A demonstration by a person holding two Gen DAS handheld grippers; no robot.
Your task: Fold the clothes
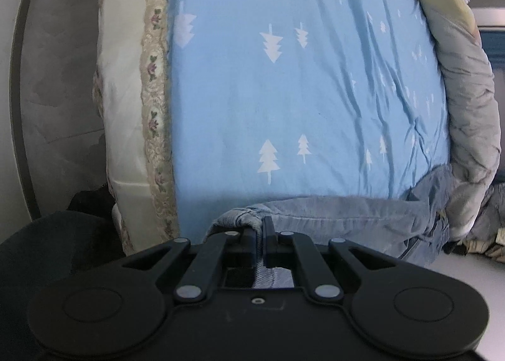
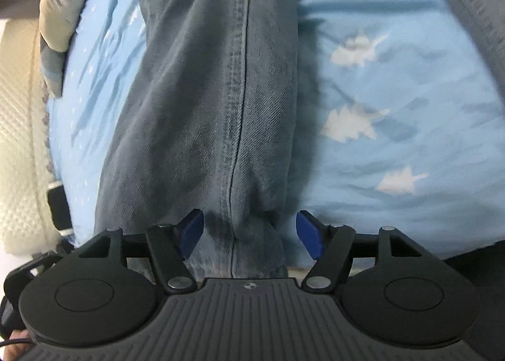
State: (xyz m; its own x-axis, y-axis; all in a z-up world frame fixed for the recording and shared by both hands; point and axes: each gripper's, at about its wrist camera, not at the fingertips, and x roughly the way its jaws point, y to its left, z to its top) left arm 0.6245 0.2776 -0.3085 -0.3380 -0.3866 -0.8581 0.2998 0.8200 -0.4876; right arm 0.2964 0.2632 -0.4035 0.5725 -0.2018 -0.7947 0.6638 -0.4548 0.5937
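- Your left gripper [image 1: 259,236] has its black fingers pressed together on a bunched hem of the jeans [image 1: 341,212], with denim showing between and below the jaws.
- Your right gripper [image 2: 249,228] has its blue-padded fingers [image 2: 192,228] spread wide apart, one on each side of a trouser leg without pinching it.
- From your left wrist view, the jeans lie as a faded blue band along the near edge of the bed, running off to the right into a crumpled heap.
- From your right wrist view, the same jeans [image 2: 221,92] stretch away from you along the bed, a stitched seam running straight up the middle of the leg.
- Under the denim you have a light blue bedsheet [image 1: 284,92] printed with white trees, wrinkled toward the right.
- Beside the sheet on the left sits a floral lace trim [image 1: 154,83] over white bedding.
- Along the sheet's right edge curls a grey quilted blanket [image 1: 470,102].
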